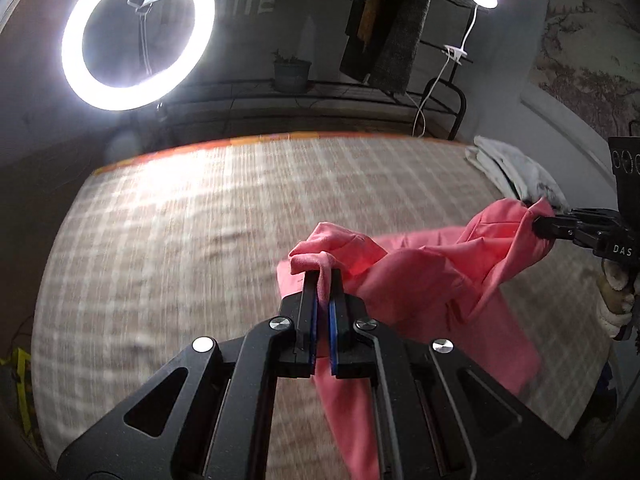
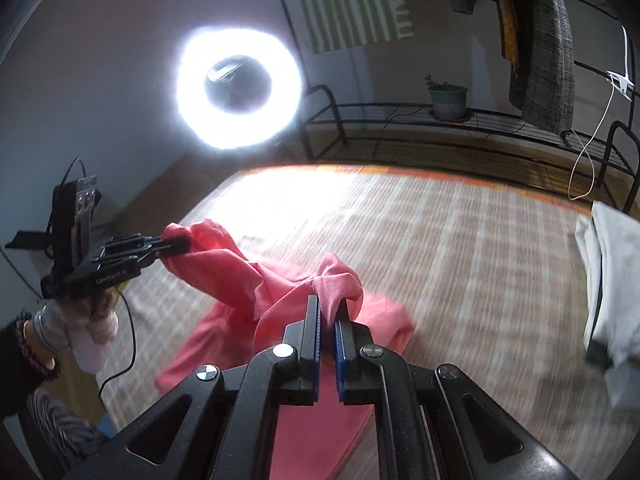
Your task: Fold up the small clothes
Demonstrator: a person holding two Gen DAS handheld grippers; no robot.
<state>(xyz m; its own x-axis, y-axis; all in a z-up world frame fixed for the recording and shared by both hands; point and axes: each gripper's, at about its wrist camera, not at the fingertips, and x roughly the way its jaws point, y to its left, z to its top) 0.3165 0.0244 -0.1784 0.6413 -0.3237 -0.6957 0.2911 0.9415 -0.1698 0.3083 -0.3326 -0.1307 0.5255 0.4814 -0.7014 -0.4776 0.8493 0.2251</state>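
Observation:
A small pink garment (image 1: 432,280) hangs above a checked mat (image 1: 200,220), stretched between both grippers. My left gripper (image 1: 323,276) is shut on one bunched corner of it, cloth pinched between the blue pads. In the same view my right gripper (image 1: 538,226) grips the other corner at the right edge. In the right wrist view my right gripper (image 2: 327,304) is shut on a fold of the pink garment (image 2: 240,276), and my left gripper (image 2: 180,244) holds the far corner at left. The lower part of the garment droops onto the mat (image 2: 460,260).
A folded white cloth (image 1: 516,172) lies at the mat's right edge, seen as the white cloth (image 2: 612,272) in the right wrist view. A bright ring light (image 1: 136,32) stands beyond the mat. A black metal rack (image 2: 440,136) with a potted plant (image 2: 448,100) and hanging clothes is behind.

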